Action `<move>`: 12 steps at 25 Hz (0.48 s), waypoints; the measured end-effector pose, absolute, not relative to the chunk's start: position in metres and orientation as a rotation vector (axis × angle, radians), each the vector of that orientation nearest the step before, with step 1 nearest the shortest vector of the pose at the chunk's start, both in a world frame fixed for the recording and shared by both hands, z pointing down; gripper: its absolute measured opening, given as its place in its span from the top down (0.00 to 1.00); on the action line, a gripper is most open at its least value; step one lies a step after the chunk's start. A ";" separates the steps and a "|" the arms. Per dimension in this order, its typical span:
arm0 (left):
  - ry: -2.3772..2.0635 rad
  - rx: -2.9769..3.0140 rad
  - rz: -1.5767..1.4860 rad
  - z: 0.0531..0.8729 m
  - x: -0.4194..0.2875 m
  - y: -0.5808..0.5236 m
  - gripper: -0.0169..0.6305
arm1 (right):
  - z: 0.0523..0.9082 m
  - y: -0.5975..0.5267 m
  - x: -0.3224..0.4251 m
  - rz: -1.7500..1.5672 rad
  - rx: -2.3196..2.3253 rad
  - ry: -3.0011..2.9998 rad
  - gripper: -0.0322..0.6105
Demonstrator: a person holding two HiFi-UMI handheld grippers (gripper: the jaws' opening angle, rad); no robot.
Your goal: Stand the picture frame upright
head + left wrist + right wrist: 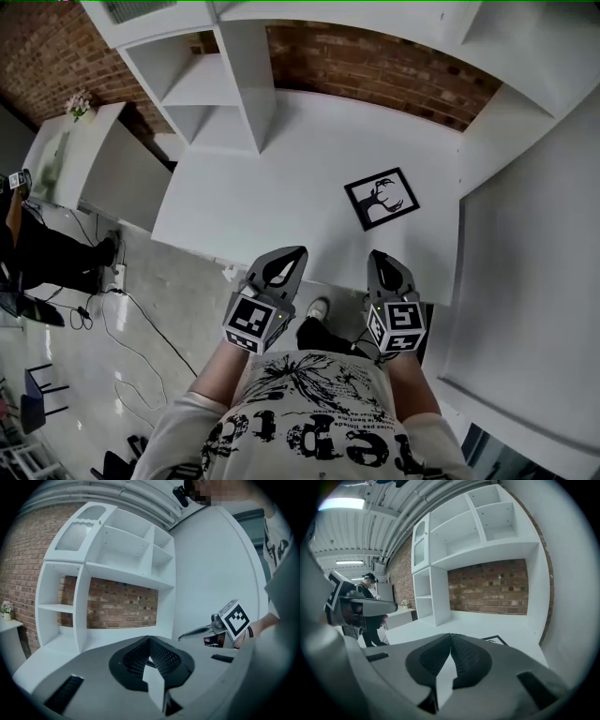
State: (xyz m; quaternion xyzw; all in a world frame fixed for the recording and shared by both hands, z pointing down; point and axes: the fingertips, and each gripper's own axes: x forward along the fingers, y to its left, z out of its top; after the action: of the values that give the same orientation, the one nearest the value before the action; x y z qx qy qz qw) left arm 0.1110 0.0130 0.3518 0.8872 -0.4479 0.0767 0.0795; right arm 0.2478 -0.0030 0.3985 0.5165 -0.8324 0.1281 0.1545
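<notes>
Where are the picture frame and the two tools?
picture frame [382,198], head view, middle of its picture.
left tool [300,251], head view, its closed tips.
right tool [379,255], head view, its closed tips.

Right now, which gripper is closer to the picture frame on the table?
The right gripper: the picture frame lies flat on the white table almost straight ahead of it, while the left gripper is farther off to the side.
</notes>
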 end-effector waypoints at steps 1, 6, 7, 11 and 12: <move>-1.336 2.655 0.234 0.354 0.112 0.001 0.95 | 0.401 -0.015 0.248 0.370 1.479 -2.384 0.94; -1.318 2.630 0.259 0.374 0.115 -0.046 0.95 | 0.427 -0.064 0.249 0.425 1.443 -2.348 0.94; -1.307 2.628 0.259 0.378 0.116 -0.054 0.95 | 0.432 -0.072 0.248 0.436 1.428 -2.347 0.94; -1.261 2.638 0.268 0.395 0.120 -0.079 0.95 | 0.453 -0.097 0.244 0.455 1.372 -2.321 0.94; -1.260 2.641 0.278 0.400 0.120 -0.086 0.95 | 0.459 -0.103 0.243 0.460 1.362 -2.307 0.94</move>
State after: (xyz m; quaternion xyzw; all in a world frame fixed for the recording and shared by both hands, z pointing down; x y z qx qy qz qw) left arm 0.1199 -0.0859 0.4000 0.8939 -0.4266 0.0940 0.1007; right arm 0.2431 -0.1032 0.4590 0.4899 -0.8298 0.1656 0.2098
